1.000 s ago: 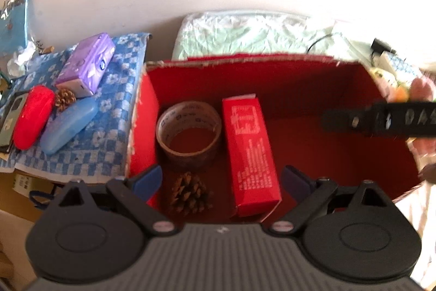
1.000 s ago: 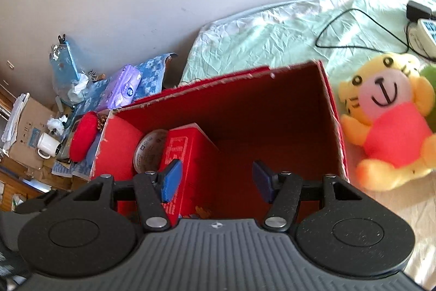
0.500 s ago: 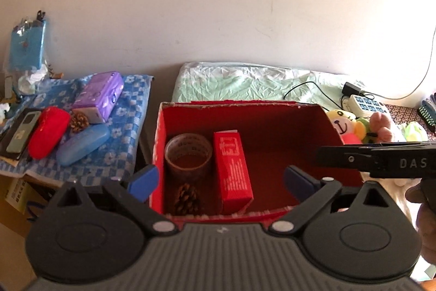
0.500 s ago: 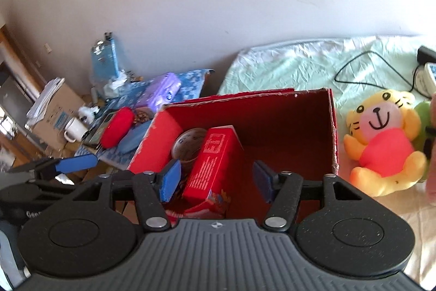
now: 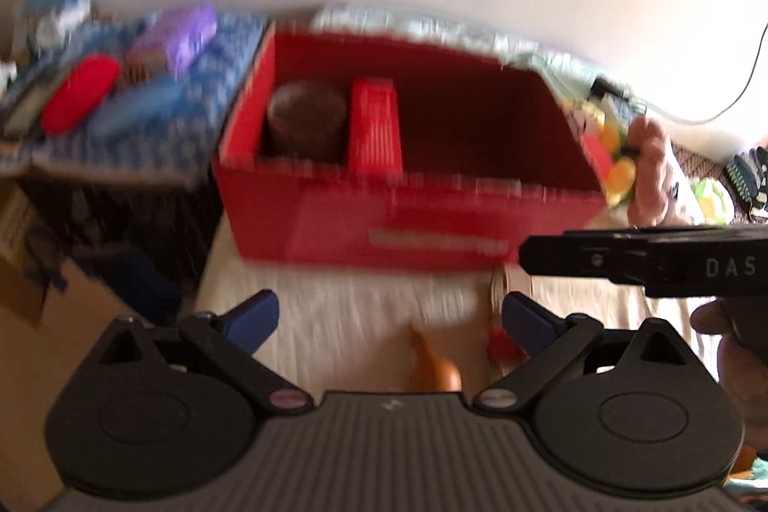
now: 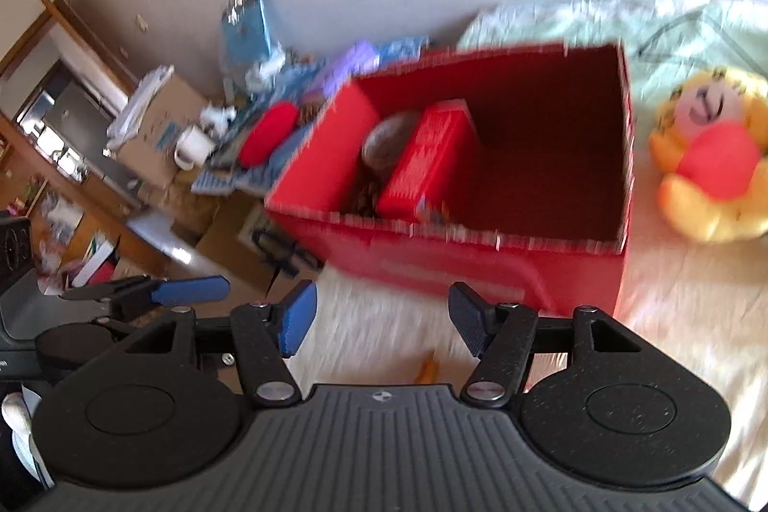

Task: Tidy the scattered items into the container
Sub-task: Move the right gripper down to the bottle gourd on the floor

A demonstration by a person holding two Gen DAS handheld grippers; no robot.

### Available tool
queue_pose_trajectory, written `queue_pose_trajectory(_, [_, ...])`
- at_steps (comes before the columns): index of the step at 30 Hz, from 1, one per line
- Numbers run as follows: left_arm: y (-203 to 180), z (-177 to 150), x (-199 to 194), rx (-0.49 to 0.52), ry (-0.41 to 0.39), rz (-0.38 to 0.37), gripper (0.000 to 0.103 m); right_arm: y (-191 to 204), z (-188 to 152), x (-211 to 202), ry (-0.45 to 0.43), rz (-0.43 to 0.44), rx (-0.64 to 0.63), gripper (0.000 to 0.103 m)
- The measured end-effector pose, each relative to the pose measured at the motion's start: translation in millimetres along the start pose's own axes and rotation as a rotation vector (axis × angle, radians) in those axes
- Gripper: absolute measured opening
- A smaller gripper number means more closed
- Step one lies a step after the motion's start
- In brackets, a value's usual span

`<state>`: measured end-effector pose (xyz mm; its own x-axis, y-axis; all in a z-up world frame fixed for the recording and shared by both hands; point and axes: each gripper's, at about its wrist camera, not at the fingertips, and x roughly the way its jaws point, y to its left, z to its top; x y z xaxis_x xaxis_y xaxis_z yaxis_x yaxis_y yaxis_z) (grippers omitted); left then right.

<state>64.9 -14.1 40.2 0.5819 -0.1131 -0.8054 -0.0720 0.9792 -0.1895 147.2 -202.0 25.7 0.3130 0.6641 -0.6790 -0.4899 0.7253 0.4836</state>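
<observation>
The red cardboard box [image 5: 408, 224] stands open on the pale bedding. It holds a tape roll [image 5: 307, 123], a red carton [image 5: 377, 128] and a pine cone [image 6: 365, 195]. My left gripper [image 5: 391, 320] hangs open in front of the box's near wall with nothing between its pads. My right gripper [image 6: 383, 322] is also open and empty, back from the box [image 6: 480, 267] at its near right. A red case [image 5: 79, 99], a blue case [image 5: 139, 111], a purple pack [image 5: 187, 32] and a second pine cone [image 5: 134, 68] lie on the checked cloth to the left.
A yellow plush toy [image 6: 710, 157] sits right of the box, with a hand [image 5: 648, 171] near it. A small orange object [image 5: 434, 368] lies on the bedding under the left gripper. Cardboard boxes and a white mug [image 6: 192, 147] crowd the floor at the left.
Both grippers have drawn back from over the box. Its outer front wall and the bedding before it now show, and the views are blurred by motion.
</observation>
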Motion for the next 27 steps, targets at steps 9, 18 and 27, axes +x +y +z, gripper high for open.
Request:
queue_pose_trajectory(9, [-20,-56,20,0.084,0.137,-0.006,0.099,-21,-41,41,0.230,0.033,0.096,0.055])
queue_pose_trajectory(18, [-33,-66,42,0.078,0.193,-0.039,0.099,-17,-48,59,0.326,0.042,0.119,0.051])
queue_pose_trajectory(27, [-21,-69,61,0.036,0.254,-0.060,0.099,-18,-52,74,0.375,0.025,0.132,0.052])
